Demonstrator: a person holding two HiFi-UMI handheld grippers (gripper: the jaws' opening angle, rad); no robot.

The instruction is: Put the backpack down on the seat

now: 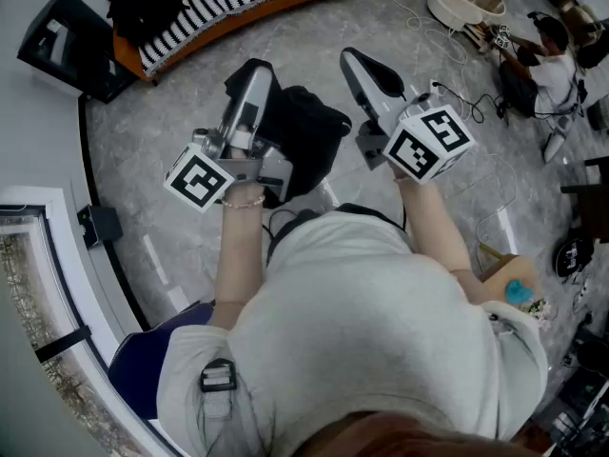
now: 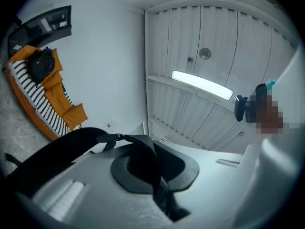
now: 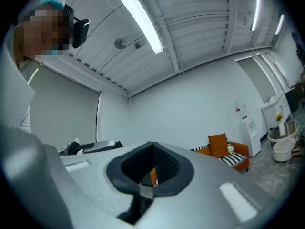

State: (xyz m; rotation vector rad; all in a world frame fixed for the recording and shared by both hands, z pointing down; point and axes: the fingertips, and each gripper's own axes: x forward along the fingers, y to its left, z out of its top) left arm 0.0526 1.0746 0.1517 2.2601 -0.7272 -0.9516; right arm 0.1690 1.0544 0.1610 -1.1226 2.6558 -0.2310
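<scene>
Backpack [image 1: 306, 141] hung from the left gripper [image 1: 253, 74] over open floor [image 1: 171, 131].
Its own view showed the left gripper's jaws clamped on the black strap [image 2: 71, 144]. The head view alone showed the pack dangling between both grippers, well apart from the orange sofa [image 1: 238, 8] along the far edge of the floor. The right gripper [image 1: 354, 63] was just beside the pack, jaws pressed together.

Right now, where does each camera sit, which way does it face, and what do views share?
Head view: on the head, facing down at backpack, floor; shows torso, arms, left gripper, right gripper.
Left gripper view: on that gripper, facing up at ceiling; jaws shut on backpack strap.
Right gripper view: likewise, facing wall, ceiling; own jaws show.
Shared: orange sofa.
</scene>
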